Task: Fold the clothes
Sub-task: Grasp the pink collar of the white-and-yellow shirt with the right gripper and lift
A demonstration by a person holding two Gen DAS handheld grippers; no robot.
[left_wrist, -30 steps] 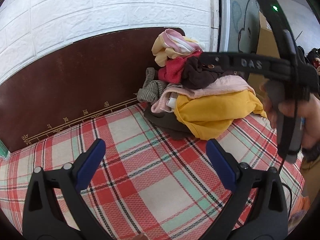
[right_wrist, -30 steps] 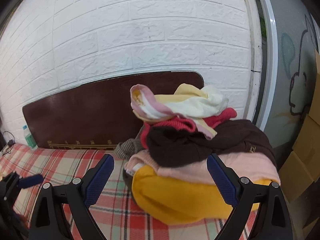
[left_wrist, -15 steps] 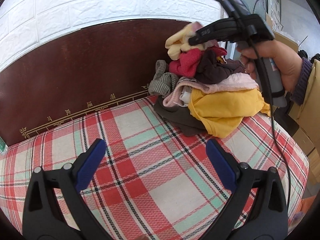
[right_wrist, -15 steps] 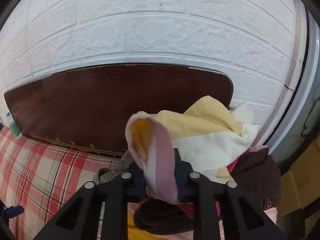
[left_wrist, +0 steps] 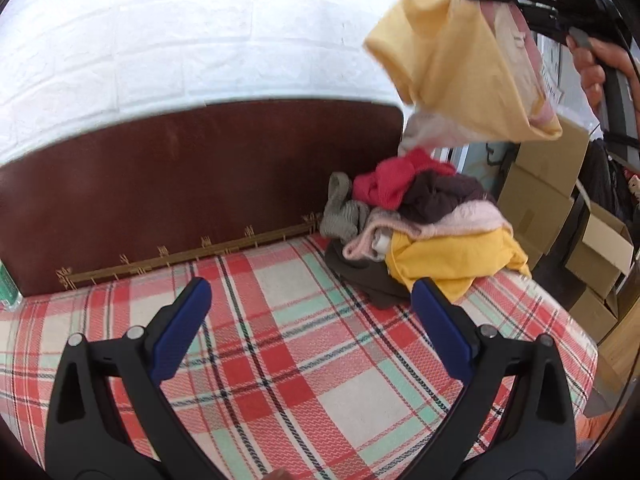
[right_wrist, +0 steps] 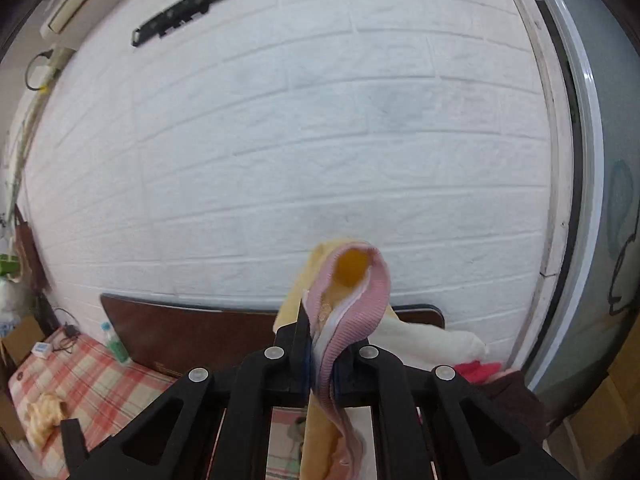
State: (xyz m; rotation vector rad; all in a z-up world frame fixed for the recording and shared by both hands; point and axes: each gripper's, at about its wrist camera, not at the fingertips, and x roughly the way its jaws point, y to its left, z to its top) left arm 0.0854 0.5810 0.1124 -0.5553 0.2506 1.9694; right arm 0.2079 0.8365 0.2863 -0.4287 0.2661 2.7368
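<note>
Step in hand, by judgement: picking one garment for folding. The right tongs (right_wrist: 320,364) are clamped on the pink ribbed edge of a pale yellow garment (left_wrist: 460,60), which hangs in the air above the pile of clothes (left_wrist: 420,232), clear of it, with a cream part trailing down toward the pile's top. The left tongs (left_wrist: 312,328) stand wide apart and hold nothing, poised over the plaid bed cover (left_wrist: 300,380) in front of the pile. The next move likely calls for carrying the garment to the open plaid area in front of the pile, with the left tongs taking a second edge so it can be spread flat; bunched as it hangs, its outline cannot be told. The garment looks soft, thin and limp, its pink band finely ribbed. The pile is a crumpled heap of knits: red, dark brown, pale pink, mustard yellow, grey ribbed. Behind the pile stands a dark brown headboard (left_wrist: 180,184) with gold trim.
</note>
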